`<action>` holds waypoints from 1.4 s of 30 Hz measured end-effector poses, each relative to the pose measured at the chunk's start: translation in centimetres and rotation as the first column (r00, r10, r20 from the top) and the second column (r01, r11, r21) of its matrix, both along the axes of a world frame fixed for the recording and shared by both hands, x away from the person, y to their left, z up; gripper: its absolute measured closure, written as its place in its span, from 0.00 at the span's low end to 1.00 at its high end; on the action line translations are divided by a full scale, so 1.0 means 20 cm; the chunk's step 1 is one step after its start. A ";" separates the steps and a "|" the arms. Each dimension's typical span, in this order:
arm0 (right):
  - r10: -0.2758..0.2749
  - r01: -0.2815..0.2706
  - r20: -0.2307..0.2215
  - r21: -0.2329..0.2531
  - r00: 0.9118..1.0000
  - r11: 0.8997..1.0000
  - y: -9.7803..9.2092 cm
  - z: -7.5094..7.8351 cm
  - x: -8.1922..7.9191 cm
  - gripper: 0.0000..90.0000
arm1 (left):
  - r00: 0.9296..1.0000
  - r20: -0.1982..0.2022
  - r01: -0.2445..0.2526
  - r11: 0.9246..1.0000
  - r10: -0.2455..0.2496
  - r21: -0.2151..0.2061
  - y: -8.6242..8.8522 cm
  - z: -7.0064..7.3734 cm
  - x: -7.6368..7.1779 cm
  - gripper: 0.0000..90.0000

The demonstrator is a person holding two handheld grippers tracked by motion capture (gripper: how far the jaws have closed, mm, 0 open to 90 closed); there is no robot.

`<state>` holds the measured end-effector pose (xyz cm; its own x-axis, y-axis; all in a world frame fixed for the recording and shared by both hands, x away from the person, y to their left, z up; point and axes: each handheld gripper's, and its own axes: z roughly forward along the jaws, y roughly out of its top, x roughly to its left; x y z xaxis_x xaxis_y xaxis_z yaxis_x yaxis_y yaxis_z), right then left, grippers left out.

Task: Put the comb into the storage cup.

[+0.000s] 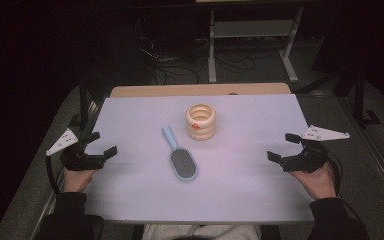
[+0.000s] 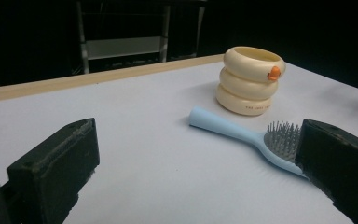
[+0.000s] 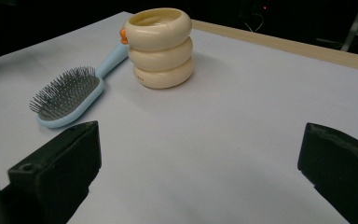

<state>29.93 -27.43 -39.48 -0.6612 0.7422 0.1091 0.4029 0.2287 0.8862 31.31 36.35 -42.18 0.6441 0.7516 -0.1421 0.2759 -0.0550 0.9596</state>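
Hairbrush [image 1: 182,159] lies flat near a cream ringed cup [image 1: 200,121]; both grippers, left [image 1: 96,144] and right [image 1: 283,148], gape wide, empty; a careless reach could topple the cup.

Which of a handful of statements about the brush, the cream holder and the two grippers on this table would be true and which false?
1. The brush lies bristles up on the table. True.
2. The brush stands inside the holder. False: it lies on the table beside the holder.
3. Both grippers are open. True: the left gripper and the right gripper hold nothing.
4. The holder lies tipped on its side. False: it stands upright, mouth up.
5. The left gripper grips the brush handle. False: it is apart from the brush, near the table's left edge.
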 end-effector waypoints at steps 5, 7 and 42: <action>0.007 -0.007 0.000 0.005 1.000 1.000 0.00 0.00 -0.01 0.00 | 1.000 -0.001 0.004 1.000 -0.004 0.001 0.00 0.00 0.00 0.00; 0.007 -0.007 -0.001 0.009 1.000 1.000 0.00 0.00 -0.01 0.00 | 1.000 0.000 0.007 1.000 -0.007 0.003 -0.01 0.00 0.00 0.00; 0.025 -0.025 -0.023 0.002 0.999 1.000 0.01 -0.01 -0.02 0.00 | 0.997 -0.049 0.061 0.997 -0.058 0.057 -0.06 0.07 0.05 0.00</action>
<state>29.56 -27.21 -39.61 -0.6771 0.7250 0.1258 0.4170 0.2372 0.8774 32.34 35.24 -40.76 0.6815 0.7201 -0.1303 0.3151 -0.1281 0.9404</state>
